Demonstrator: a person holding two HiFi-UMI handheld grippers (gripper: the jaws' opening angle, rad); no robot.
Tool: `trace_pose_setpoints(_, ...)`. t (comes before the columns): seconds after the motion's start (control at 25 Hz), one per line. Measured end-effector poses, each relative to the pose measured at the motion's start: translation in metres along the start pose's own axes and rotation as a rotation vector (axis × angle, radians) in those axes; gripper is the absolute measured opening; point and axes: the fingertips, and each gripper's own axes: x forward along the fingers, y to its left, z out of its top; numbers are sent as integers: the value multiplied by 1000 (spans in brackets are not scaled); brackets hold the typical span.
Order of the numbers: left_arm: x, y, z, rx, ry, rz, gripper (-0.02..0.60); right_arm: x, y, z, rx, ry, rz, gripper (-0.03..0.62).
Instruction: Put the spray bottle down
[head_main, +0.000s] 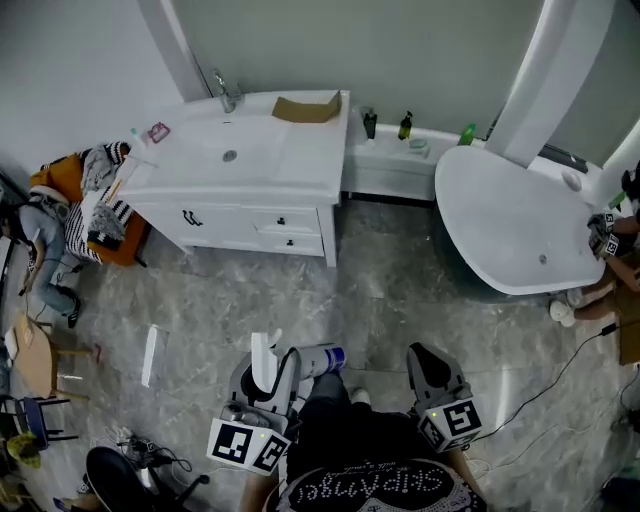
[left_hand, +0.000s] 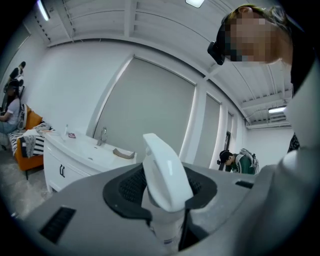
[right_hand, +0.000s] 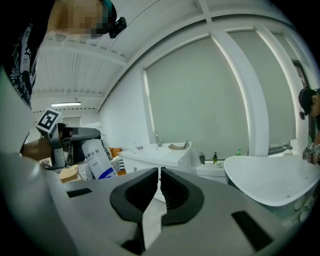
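Snugly in left gripper, spray bottle; right gripper closed, empty

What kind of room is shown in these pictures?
Probably a bathroom, perhaps a mock-up: a white vanity with a faucet, a white bathtub beside it, and toiletry bottles between them.

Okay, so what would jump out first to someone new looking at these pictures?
A white spray bottle with a blue band, clamped in the left claw, sits low in the head view. Beyond it, on the grey marble floor, stand a white vanity with a sink at upper left and a big white bathtub at right.
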Motion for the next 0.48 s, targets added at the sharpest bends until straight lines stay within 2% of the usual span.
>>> trace_pose_setpoints(0.28, 47, 47, 40, 51, 13, -87, 155, 63, 11, 30, 31, -20, -63, 29)
trace_pose_setpoints(0.48, 66, 82, 52, 73, 30, -121, 155, 102, 18, 31, 55, -11, -94, 29)
